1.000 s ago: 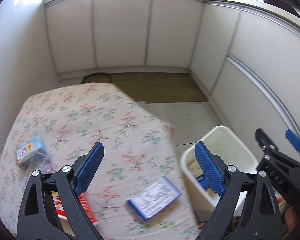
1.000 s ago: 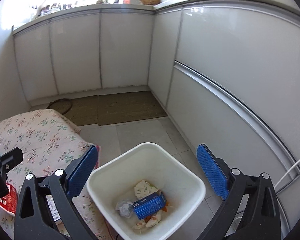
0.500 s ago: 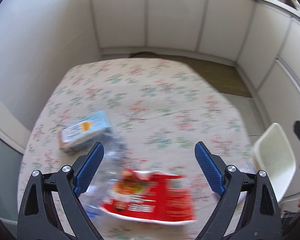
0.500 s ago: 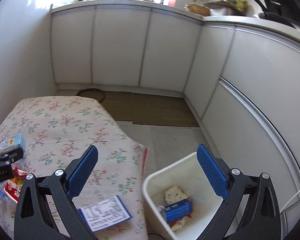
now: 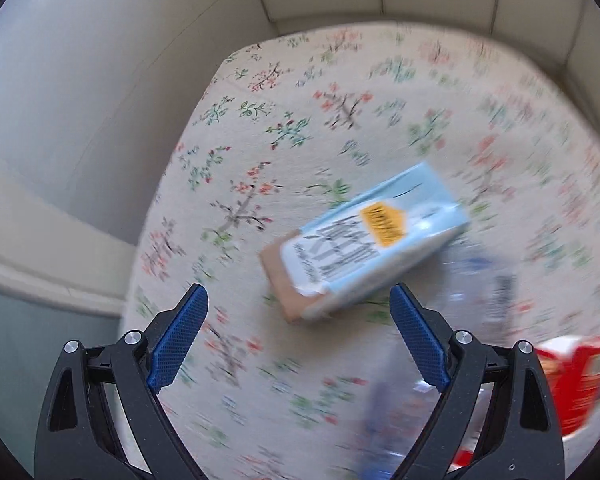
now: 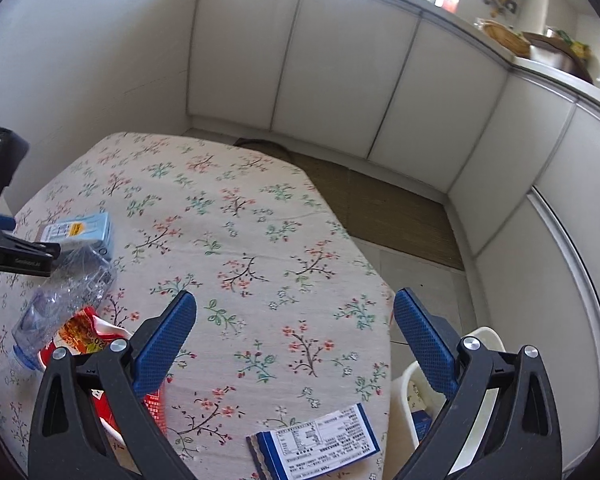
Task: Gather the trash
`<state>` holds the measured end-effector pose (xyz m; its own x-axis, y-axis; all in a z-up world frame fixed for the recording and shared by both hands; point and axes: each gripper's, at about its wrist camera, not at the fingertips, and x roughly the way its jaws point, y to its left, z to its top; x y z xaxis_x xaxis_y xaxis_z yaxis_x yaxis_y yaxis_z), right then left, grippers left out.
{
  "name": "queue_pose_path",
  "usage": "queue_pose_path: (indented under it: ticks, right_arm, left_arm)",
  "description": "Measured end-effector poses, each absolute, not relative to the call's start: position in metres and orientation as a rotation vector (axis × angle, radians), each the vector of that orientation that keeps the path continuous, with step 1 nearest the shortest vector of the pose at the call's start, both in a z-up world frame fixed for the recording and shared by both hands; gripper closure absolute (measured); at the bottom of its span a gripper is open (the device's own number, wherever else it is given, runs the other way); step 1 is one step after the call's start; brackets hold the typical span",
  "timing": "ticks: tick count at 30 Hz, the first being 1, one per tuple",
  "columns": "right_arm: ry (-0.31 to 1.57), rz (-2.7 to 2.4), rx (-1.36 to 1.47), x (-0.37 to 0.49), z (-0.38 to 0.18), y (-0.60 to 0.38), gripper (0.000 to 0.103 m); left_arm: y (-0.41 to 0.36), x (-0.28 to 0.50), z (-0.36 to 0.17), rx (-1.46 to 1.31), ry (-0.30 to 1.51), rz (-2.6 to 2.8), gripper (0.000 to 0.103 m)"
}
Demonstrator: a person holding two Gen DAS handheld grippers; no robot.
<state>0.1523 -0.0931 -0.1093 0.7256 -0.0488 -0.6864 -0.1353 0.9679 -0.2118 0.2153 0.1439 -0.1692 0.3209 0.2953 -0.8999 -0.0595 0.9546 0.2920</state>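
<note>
A light blue carton lies on the floral tablecloth; it also shows in the right wrist view. My left gripper is open and empty, just short of the carton. A crushed clear plastic bottle and a red snack wrapper lie beside the carton; the wrapper also shows in the left wrist view. A blue and white flat box lies near the table's front edge. My right gripper is open and empty above the table. The white trash bin stands on the floor at the right.
White cabinet doors run along the back and right. A woven mat lies on the tiled floor behind the table. A pale wall stands close to the table's left side.
My left gripper swung left and down from the bin side toward the light blue carton. My right gripper turned left from over the bin to over the table. Both stayed open.
</note>
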Motion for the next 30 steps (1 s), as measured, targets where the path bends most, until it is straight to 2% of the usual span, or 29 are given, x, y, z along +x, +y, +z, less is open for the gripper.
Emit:
queue_pose_path:
  ticks: [5,12,14,16,27,30]
  right_arm:
    - [0.816,0.049,-0.238,0.166,-0.123,-0.098,0.007]
    - [0.871,0.08,-0.194,0.178,-0.136,-0.102,0.007]
    - [0.89,0.113,-0.19,0.18,-0.14,-0.1,0.007]
    - [0.909,0.155,-0.178,0.181,-0.143,-0.098,0.007]
    - [1.018,0.241,0.024,0.182,-0.152,-0.119,0.007]
    - [1.019,0.205,0.026,0.173,-0.147,-0.133,0.007]
  left_arm:
    - [0.142,0.235,-0.192,0.345,1.275,0.15,0.015]
    - [0.119,0.265,-0.195,0.415,1.252,0.025,0.015]
    - [0.12,0.27,-0.193,0.396,1.237,0.006,0.019]
    - [0.122,0.27,-0.191,0.383,1.212,0.007,0.03]
    - [0.177,0.221,-0.153,-0.071,1.087,0.045,0.031]
    - [0.184,0.193,-0.122,-0.181,0.986,0.034,0.038]
